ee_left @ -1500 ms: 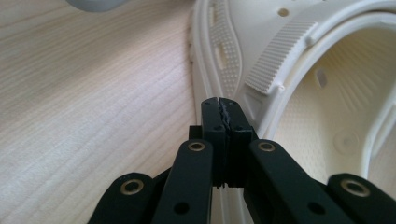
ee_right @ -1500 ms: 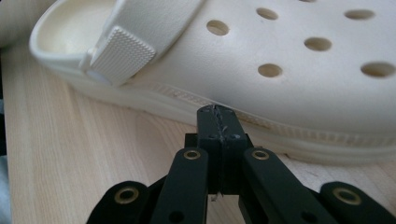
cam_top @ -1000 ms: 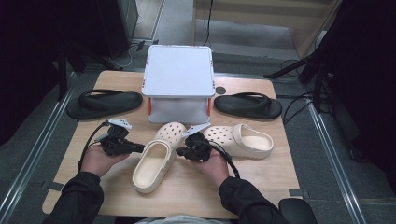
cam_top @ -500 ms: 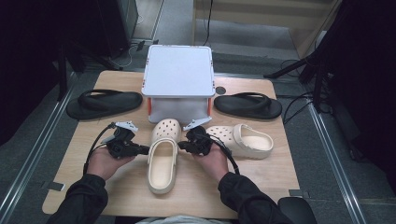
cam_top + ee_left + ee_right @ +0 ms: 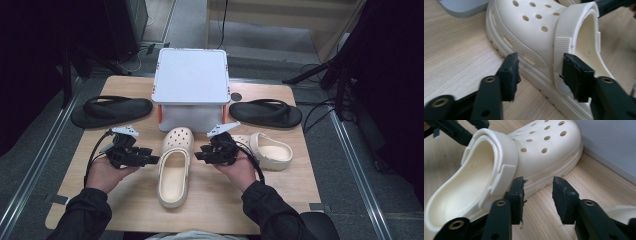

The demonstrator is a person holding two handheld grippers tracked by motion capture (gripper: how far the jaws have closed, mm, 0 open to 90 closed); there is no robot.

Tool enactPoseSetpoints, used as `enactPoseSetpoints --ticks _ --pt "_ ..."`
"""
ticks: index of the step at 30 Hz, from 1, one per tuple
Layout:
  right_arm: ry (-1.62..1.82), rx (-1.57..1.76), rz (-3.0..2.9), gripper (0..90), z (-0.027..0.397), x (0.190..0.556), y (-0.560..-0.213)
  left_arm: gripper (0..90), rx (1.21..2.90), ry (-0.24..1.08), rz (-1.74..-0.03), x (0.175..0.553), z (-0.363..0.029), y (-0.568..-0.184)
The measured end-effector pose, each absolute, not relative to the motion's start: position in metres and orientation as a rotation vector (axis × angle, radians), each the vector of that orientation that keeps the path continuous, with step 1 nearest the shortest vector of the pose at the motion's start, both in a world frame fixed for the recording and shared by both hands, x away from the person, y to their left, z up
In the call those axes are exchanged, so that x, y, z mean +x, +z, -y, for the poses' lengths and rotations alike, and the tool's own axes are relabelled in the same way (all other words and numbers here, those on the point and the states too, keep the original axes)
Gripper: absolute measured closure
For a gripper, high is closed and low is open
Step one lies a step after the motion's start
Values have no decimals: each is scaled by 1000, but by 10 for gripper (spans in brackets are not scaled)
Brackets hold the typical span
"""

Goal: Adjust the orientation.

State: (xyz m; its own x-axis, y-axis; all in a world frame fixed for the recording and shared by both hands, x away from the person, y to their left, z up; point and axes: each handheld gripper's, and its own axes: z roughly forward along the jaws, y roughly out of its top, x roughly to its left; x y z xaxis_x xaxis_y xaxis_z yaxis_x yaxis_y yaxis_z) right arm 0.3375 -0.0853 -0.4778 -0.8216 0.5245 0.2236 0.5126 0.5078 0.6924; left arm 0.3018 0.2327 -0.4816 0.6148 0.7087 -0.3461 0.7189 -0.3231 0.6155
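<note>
1. our left claw point(image 5: 152, 160) sits just beside the left flank of the cream clog point(image 5: 173, 165), jaws parted wide; they have just been opening, and in the left gripper view point(image 5: 539, 72) the clog's side wall and ribbed strap hinge lie between the tips, with no pad pressing on them.
2. our right claw point(image 5: 198, 156) is at the clog's other flank, jaws also apart and just opened; in the right gripper view point(image 5: 537, 195) only bare table shows between them, the clog's sole edge point(image 5: 506, 170) just beside the left-hand jaw.
3. the cream clog rests flat on its sole near the middle of the table point(image 5: 290, 190), released, toe pointing away from us towards the white box point(image 5: 192, 82), heel towards us, strap flipped forward over the upper.
4. a second cream clog point(image 5: 267, 150) lies behind our right hand, turned sideways, near the first but apart from it.
5. the white box with its pale lid stands at the far middle of the table, the clog's toe close to its front wall.
6. a black flip-flop point(image 5: 111, 111) lies at the far left, another black flip-flop point(image 5: 265, 113) at the far right, each beside the box.
</note>
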Motion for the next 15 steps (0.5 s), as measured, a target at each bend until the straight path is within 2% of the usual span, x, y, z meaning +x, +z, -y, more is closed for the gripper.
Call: enactPoseSetpoints --ticks 3,7,15 --pt "1263 917 -2708 563 95 334 -475 401 2078 -21 -1143 303 -234 -484" --pt "1249 875 -2700 556 108 332 -466 373 2074 -21 -1149 304 -235 -485" --pt "1272 876 -2675 562 138 327 -452 370 2088 -10 -1153 307 -234 -485"
